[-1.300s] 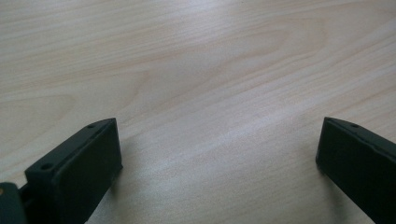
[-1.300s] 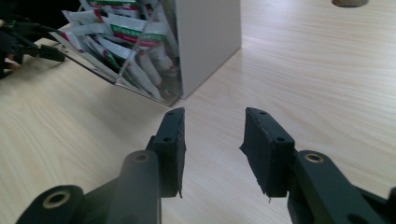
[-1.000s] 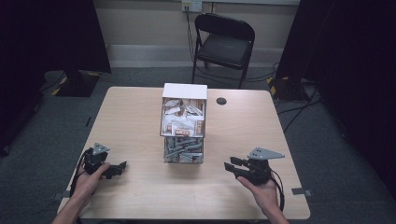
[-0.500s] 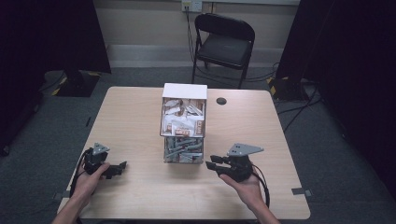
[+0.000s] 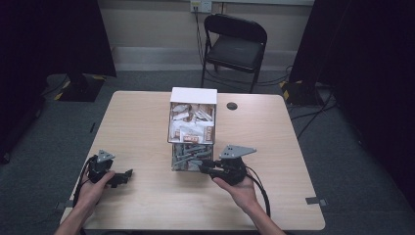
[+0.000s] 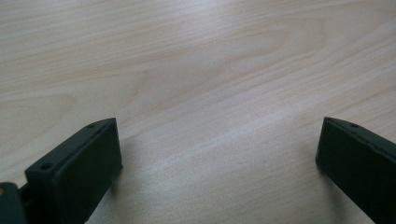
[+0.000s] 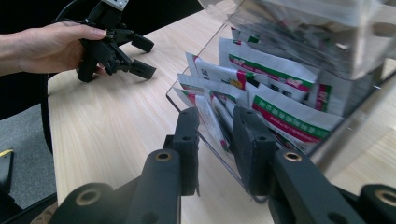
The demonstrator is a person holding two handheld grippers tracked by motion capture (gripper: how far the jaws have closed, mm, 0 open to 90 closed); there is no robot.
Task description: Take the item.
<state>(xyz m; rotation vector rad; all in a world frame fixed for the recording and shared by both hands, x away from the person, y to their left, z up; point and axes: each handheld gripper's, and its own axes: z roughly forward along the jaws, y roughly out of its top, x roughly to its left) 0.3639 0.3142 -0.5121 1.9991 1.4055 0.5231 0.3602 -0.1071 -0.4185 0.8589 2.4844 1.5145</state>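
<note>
A clear box [image 5: 193, 128] stands at the table's middle. Its upper part holds brown-and-white packets, and its lower tray holds white sachets [image 7: 285, 112] with green and pink print. My right gripper [image 5: 204, 167] sits at the tray's front right. In the right gripper view [image 7: 217, 137] its jaws stand a narrow gap apart, with sachet edges and the tray's clear lip between them. My left gripper [image 5: 123, 176] rests on the table at the front left, jaws wide apart [image 6: 215, 154] over bare wood, holding nothing. The right gripper view also shows it [image 7: 140, 56] in a hand.
A wooden table [image 5: 274, 147] has a small black round disc [image 5: 232, 105] at its back right. A black folding chair [image 5: 235, 44] stands behind the table. Cables trail from both grippers toward the table's front edge.
My right gripper has moved left from the front right of the table up to the box's lower tray. The left gripper has stayed put.
</note>
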